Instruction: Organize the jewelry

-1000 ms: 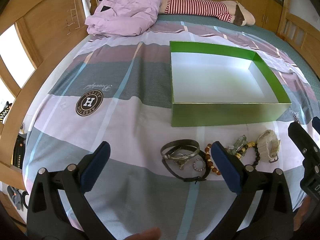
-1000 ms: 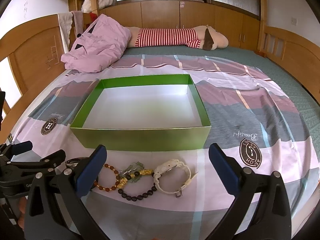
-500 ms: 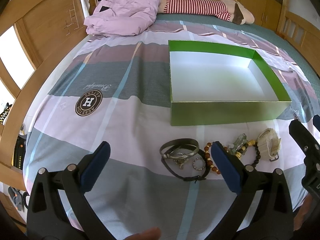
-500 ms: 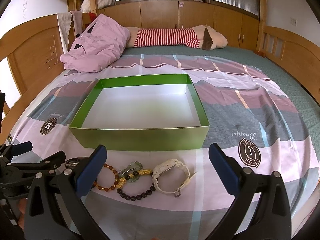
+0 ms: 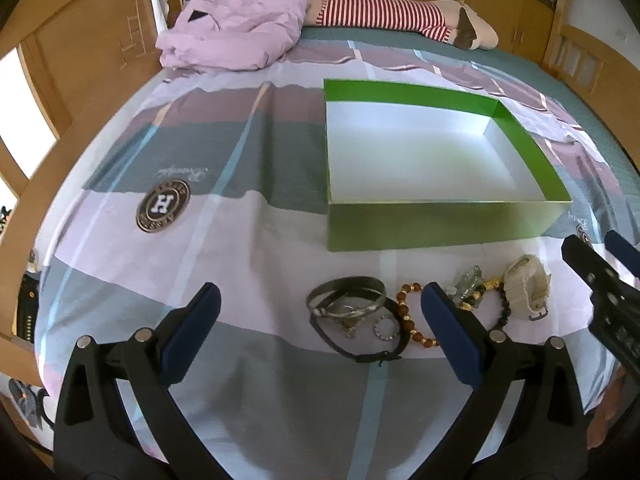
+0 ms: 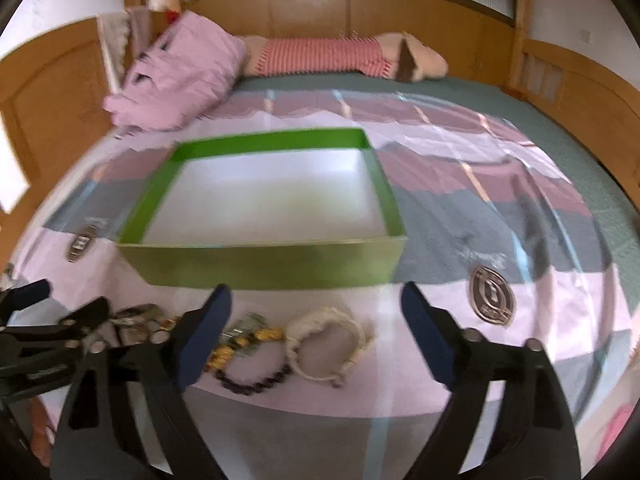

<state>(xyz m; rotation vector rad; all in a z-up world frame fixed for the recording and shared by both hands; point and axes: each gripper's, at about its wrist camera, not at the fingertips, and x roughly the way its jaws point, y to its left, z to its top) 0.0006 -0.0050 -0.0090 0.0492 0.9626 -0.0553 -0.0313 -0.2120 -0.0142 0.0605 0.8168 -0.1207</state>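
Note:
A green box (image 5: pixel 436 224) (image 6: pixel 272 264) with a white, empty inside lies on the striped bedspread. In front of it sits a row of jewelry: silver bangles (image 5: pixel 346 304), a small ring (image 5: pixel 387 327), a brown bead bracelet (image 5: pixel 408 318), a black bead bracelet with gold and green charms (image 5: pixel 476 292) (image 6: pixel 252 360), and a white watch (image 5: pixel 526 284) (image 6: pixel 328 340). My left gripper (image 5: pixel 320 312) is open, hovering just short of the bangles. My right gripper (image 6: pixel 316 308) is open, with the white watch lying between its fingers.
A crumpled pink quilt (image 5: pixel 236 28) and a striped plush toy (image 5: pixel 400 16) lie at the head of the bed. Wooden bed rails (image 5: pixel 76 80) run along both sides. The bedspread's near edge drops off just below the jewelry.
My right gripper has moved forward and down toward the white watch, and its view is now blurred by motion. The left gripper has hardly shifted.

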